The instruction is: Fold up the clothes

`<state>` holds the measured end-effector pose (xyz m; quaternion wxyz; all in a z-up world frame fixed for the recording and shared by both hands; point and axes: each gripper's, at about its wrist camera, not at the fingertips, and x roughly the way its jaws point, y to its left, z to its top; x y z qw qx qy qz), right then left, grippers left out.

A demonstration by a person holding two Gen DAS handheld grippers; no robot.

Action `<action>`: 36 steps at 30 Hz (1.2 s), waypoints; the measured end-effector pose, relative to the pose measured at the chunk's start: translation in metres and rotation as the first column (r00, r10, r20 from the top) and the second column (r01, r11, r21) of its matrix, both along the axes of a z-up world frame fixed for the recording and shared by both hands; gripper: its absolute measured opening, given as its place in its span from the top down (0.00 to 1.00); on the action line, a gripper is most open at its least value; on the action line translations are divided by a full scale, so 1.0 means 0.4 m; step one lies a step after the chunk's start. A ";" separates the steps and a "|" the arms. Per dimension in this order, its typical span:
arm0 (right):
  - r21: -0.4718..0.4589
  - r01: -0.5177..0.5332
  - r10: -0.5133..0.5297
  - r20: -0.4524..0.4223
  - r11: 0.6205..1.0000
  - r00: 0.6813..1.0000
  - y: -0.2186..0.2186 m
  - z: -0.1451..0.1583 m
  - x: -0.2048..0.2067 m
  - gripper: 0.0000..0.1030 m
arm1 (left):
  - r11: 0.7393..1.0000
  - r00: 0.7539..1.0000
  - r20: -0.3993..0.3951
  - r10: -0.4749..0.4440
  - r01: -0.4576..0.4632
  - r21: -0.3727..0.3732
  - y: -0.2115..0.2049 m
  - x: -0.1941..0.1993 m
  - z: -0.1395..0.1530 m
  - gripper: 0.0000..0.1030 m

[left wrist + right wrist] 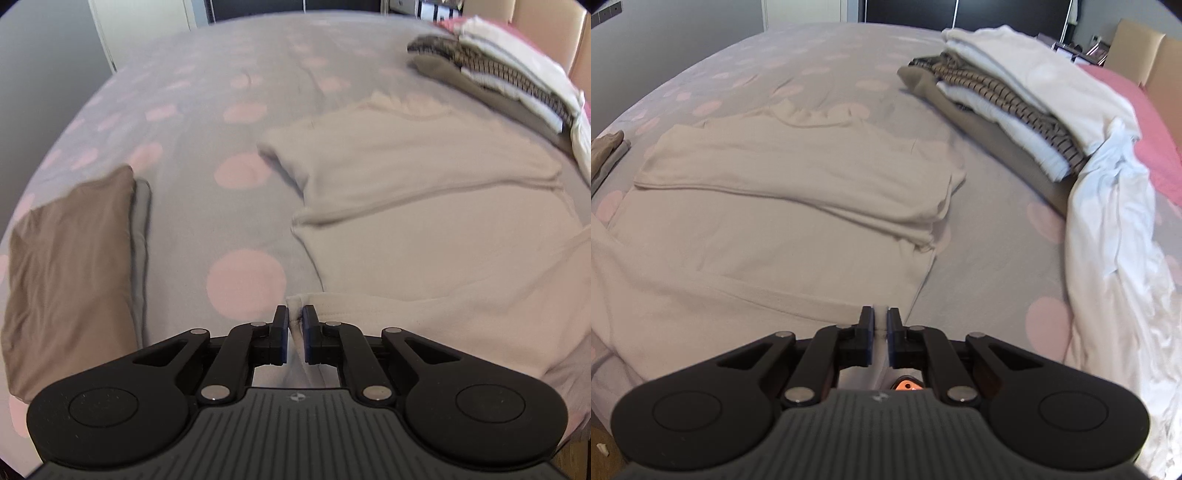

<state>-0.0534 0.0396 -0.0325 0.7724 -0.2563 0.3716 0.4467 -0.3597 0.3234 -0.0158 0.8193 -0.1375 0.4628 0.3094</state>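
— How far along?
— Nearest, the left gripper (294,325) and right gripper (881,326) each pinch the hem of the cream top (768,206), its sleeves already folded across, at twelve o'clock.
— And beyond?
— A folded stack (1008,96) at two o'clock; a white garment (1108,221) lies loose, probably waiting.

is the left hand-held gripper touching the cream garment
Touching. In the left wrist view the left hand-held gripper has the hem corner of the cream garment pinched between its fingers, the fabric filling the narrow gap.
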 end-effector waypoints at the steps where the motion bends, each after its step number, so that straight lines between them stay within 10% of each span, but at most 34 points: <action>1: 0.007 0.007 -0.007 0.016 1.000 1.000 -0.005 0.012 -0.004 0.92 | 1.000 1.000 0.021 0.009 -0.009 0.012 -0.001 -0.004 0.016 0.95; 22: 0.142 0.109 -0.139 0.229 0.984 0.963 0.124 0.217 0.126 0.93 | 0.980 0.983 0.181 0.031 -0.066 0.189 0.136 0.168 0.198 0.95; 36: 0.139 0.227 -0.254 0.222 0.964 0.941 0.404 0.137 0.374 0.93 | 0.969 0.980 0.180 0.083 -0.121 0.214 0.371 0.425 0.096 0.95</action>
